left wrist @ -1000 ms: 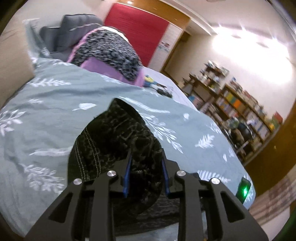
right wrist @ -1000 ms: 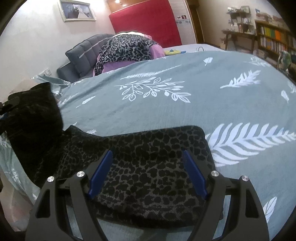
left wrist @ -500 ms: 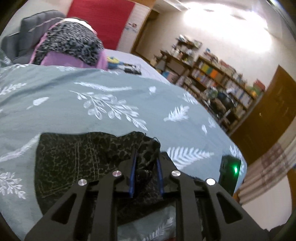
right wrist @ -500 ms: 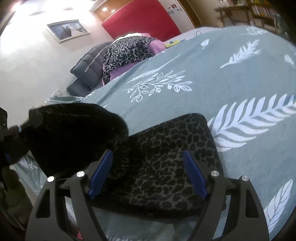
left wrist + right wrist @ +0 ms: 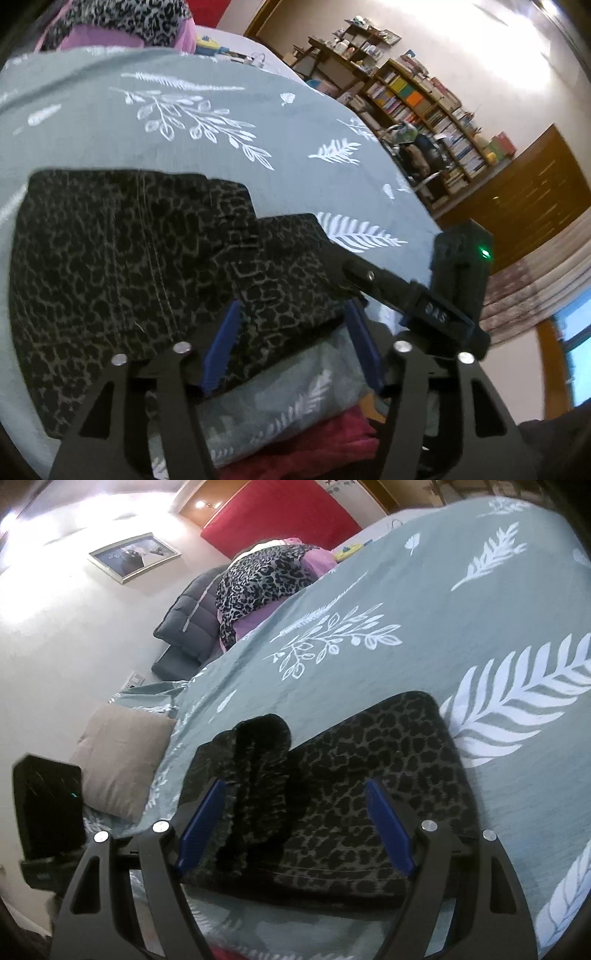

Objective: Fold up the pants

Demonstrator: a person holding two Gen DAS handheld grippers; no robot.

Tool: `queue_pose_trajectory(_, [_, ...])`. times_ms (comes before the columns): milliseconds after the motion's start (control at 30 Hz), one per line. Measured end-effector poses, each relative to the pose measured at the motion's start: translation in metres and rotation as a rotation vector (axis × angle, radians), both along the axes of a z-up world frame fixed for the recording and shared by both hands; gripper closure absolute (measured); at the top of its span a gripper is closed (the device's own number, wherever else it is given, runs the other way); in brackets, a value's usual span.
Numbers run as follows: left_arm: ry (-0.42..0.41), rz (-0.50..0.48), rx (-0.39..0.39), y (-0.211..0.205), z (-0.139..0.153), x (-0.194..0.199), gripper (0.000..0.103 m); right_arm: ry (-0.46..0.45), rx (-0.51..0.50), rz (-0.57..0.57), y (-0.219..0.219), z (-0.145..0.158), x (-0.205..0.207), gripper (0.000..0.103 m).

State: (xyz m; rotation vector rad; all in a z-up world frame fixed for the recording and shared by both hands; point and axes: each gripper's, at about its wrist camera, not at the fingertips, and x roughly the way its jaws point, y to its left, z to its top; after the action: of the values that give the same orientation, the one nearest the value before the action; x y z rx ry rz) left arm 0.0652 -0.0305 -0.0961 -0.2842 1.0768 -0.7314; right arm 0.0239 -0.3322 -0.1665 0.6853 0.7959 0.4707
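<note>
The dark leopard-print pants [image 5: 129,258] lie folded on the grey-green leaf-print bedspread [image 5: 207,122], near its front edge. My left gripper [image 5: 291,332] hovers low over the pants' near edge. Its jaws are opening, the fabric lies loose between the blue pads, and nothing presses on it. In the right wrist view the pants [image 5: 388,746] show a doubled-over layer [image 5: 258,760] on their left part. My right gripper [image 5: 295,812] stands open just above them, its pads wide apart and gripping nothing. The left gripper's black body [image 5: 48,805] shows at the left edge there.
A heap of leopard and purple bedding [image 5: 266,576] and a dark pillow [image 5: 192,624] sit at the head of the bed. A beige cushion [image 5: 122,760] lies left of the pants. Bookshelves [image 5: 424,110] line the far wall. Red cloth [image 5: 314,443] hangs below the bed edge.
My left gripper carried the lifted pants end down and across onto the rest of the pants, then its jaws spread and let the fabric go. The right gripper stayed in place, rolling slightly.
</note>
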Motion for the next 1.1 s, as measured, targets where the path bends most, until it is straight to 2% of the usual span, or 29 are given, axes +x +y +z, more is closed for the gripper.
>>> queue_pose_trajectory(167, [-0.018, 0.060, -0.003, 0.023, -0.002, -0.001, 0.042, 0.017, 0.049, 0.064, 0.011, 0.003, 0.008, 0.023])
queue_pose_trajectory(267, [-0.034, 0.103, 0.013, 0.037, 0.001, -0.003, 0.042, 0.031, 0.034, 0.113, 0.026, 0.002, 0.015, 0.023])
queue_pose_trajectory(367, [-0.084, 0.168, 0.094, 0.051, 0.002, -0.005, 0.040, 0.042, 0.006, 0.145, 0.040, 0.000, 0.022, 0.023])
queue_pose_trajectory(433, [-0.107, 0.210, 0.139, 0.059, 0.001, -0.006, 0.035, 0.052, -0.020, 0.159, 0.048, -0.004, 0.027, 0.023])
queue_pose_trajectory(533, [-0.104, 0.262, 0.161, 0.073, -0.001, -0.003, 0.034, 0.061, -0.053, 0.172, 0.057, -0.008, 0.033, 0.023])
queue_pose_trajectory(633, [-0.087, 0.304, 0.155, 0.087, -0.006, 0.001, 0.031, 0.068, -0.082, 0.190, 0.065, -0.012, 0.036, 0.023])
queue_pose_trajectory(867, [-0.053, 0.372, 0.145, 0.116, -0.013, 0.002, 0.030, 0.075, -0.127, 0.238, 0.086, -0.018, 0.039, 0.023])
queue_pose_trajectory(933, [-0.055, 0.388, 0.168, 0.120, -0.015, 0.002, 0.030, 0.079, -0.110, 0.261, 0.090, -0.018, 0.039, 0.028])
queue_pose_trajectory(1033, [-0.075, 0.409, 0.247, 0.124, -0.019, 0.002, 0.030, 0.086, -0.106, 0.267, 0.093, -0.020, 0.040, 0.032])
queue_pose_trajectory(1100, [-0.073, 0.413, 0.250, 0.127, -0.022, 0.002, 0.030, 0.095, -0.107, 0.257, 0.092, -0.022, 0.043, 0.041])
